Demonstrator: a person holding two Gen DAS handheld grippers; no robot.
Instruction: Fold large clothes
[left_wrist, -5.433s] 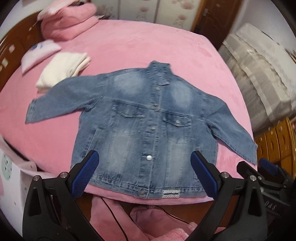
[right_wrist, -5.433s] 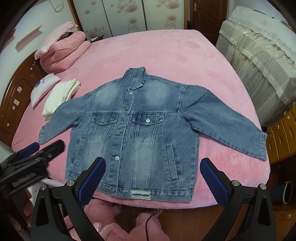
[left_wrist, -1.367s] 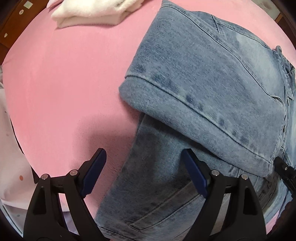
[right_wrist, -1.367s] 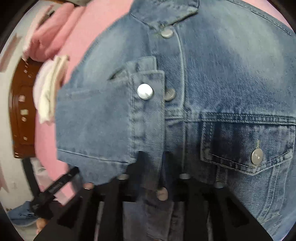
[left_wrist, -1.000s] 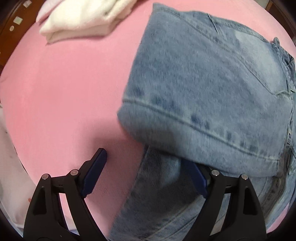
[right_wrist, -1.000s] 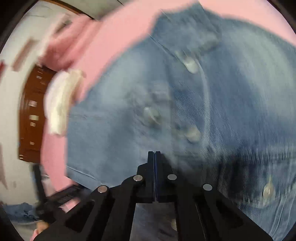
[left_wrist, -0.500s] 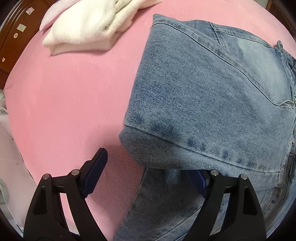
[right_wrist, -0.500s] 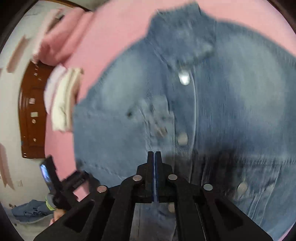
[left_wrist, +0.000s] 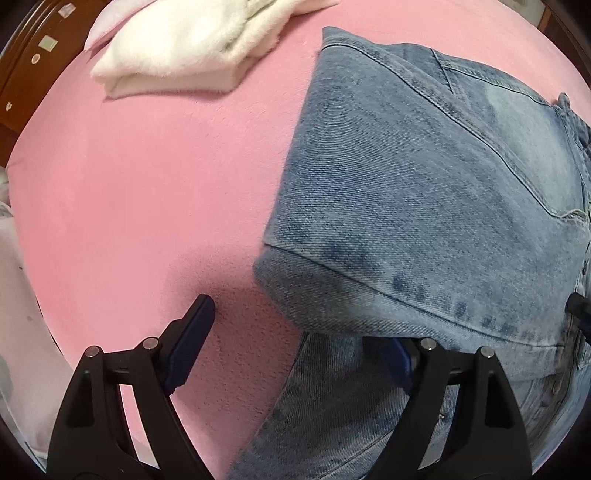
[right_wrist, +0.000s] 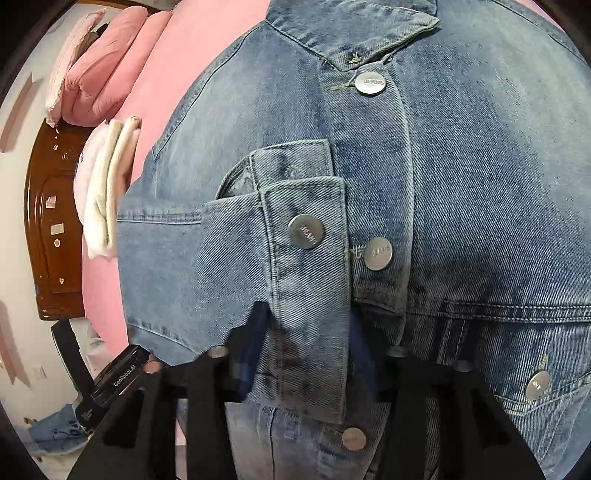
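Note:
A blue denim jacket (left_wrist: 424, 206) lies on the pink bed (left_wrist: 147, 206), its left sleeve folded across the chest. In the right wrist view the sleeve cuff (right_wrist: 306, 266) with a metal button lies over the jacket's buttoned front (right_wrist: 480, 221). My left gripper (left_wrist: 295, 347) is open at the folded sleeve's edge; its right finger is under the denim fold, its left finger (left_wrist: 192, 339) over bare bedding. My right gripper (right_wrist: 306, 354) is open, its fingers either side of the cuff's lower end, partly hidden by denim.
A folded white garment (left_wrist: 192, 48) lies on the bed beyond the jacket, also in the right wrist view (right_wrist: 107, 192). Pink folded bedding (right_wrist: 103, 66) and a dark wooden headboard (right_wrist: 51, 229) are at the left. The left gripper's body (right_wrist: 110, 384) shows at lower left.
My right gripper, shut half a second ago, has opened around the cuff, which now lies on the jacket front. My left gripper has edged forward under the sleeve fold.

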